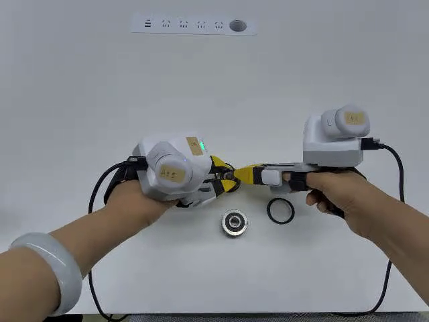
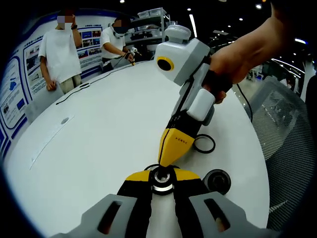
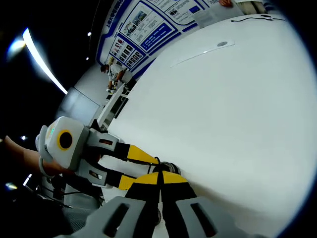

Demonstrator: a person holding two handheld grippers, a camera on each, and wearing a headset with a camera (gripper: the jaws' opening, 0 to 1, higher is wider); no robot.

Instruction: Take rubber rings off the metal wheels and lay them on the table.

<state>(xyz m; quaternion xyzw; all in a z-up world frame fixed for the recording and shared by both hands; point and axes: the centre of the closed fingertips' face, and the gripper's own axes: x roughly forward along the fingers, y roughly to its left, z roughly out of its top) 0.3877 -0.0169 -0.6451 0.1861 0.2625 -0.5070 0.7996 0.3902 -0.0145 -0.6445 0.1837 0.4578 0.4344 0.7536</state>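
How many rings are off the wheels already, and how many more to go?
One rubber ring already lies flat on the table. In hand: the left claw grips a metal wheel while the right claw, tips together, works at its rim, seemingly peeling its ring. Left: that ring, and perhaps the second wheel on the table; I cannot tell whether it is bare.
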